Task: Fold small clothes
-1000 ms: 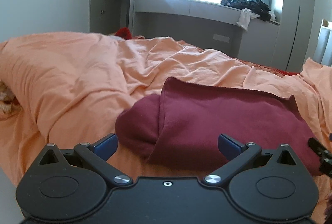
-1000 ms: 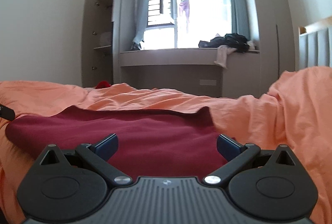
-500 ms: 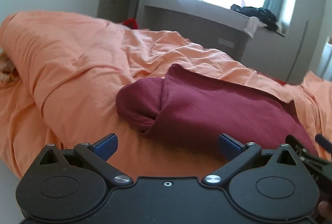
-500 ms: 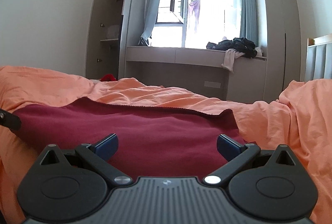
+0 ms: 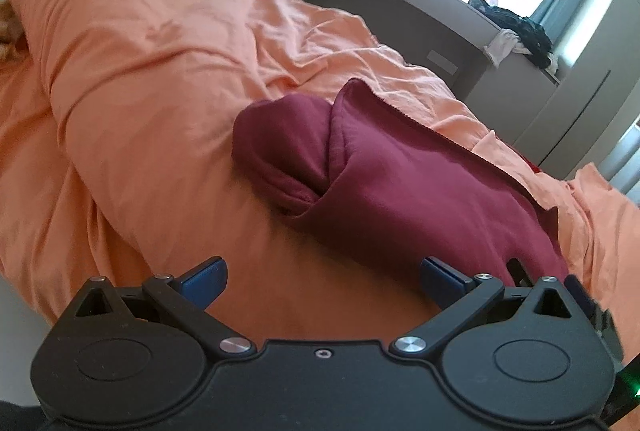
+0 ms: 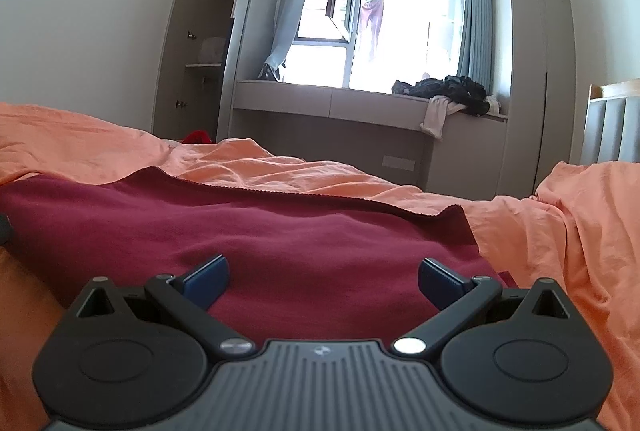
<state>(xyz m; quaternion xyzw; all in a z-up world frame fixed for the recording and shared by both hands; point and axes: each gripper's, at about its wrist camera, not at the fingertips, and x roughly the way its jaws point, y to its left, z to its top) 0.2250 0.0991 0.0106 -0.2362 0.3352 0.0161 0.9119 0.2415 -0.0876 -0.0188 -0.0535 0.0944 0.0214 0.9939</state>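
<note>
My left tongs (image 5: pixel 322 281): matt black plastic body, bright metal pivot screws, blue matt finger pads (image 5: pixel 204 277). My right tongs (image 6: pixel 322 279): same, with a ribbed grey panel. Maroon garment (image 6: pixel 280 231): soft, fleecy matt cloth. Orange bedsheet (image 5: pixel 140 71): thin, creased woven cloth, matt.

Rumpled orange duvet (image 5: pixel 168 79) across bed; dark clothes pile (image 6: pixel 456 91) on window ledge (image 6: pixel 320 101); wardrobe door (image 6: pixel 240 31) open.

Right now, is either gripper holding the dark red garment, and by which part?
Nothing is held. The left gripper and the right gripper are both open, with the maroon garment lying free on the orange bedsheet.
</note>
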